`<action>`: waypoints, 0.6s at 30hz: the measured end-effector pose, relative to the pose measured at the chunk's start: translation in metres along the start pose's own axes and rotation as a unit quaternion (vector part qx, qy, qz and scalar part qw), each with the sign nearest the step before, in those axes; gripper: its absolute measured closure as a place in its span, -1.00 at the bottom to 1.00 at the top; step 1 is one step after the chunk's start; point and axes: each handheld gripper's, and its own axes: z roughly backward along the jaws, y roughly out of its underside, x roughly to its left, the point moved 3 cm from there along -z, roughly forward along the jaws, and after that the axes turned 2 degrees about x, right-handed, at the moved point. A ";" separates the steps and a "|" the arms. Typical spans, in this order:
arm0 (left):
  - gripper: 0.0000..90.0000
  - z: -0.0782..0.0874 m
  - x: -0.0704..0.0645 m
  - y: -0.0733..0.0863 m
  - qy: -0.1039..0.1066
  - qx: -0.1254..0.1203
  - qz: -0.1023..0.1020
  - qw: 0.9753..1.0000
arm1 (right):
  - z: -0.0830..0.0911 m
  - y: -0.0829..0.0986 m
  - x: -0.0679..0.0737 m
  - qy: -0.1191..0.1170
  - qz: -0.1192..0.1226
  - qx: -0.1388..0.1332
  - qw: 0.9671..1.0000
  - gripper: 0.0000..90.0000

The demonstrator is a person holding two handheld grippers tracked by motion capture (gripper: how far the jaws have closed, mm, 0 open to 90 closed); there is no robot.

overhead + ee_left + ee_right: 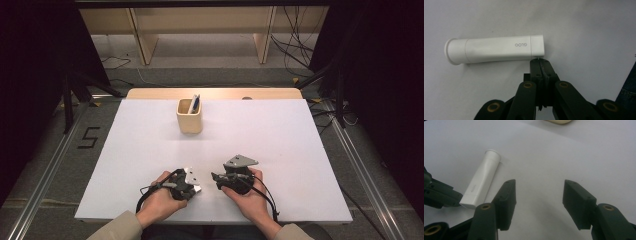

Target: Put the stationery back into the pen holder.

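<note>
Jaws of the left gripper [539,60] were pressed together, their tips touching the flat crimped end of a white tube [496,50] marked "GLOO"; whether they pinched its edge could not be told. The tube lay flat on the white table [280,130], near its front edge, with its round cap pointing away from the left gripper. In the right gripper view the tube [481,183] sat just beside the left jaw of the right gripper [539,195], whose 2 jaws were spread wide over bare table with nothing between them. Both hands rested close together at the table's front. Farther back stood a beige cup [189,120] with a dark item in it.
</note>
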 end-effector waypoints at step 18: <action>0.99 -0.002 0.000 -0.004 0.000 -0.004 0.000 1.000 | 0.000 0.000 0.000 0.000 0.000 0.000 1.000 0.00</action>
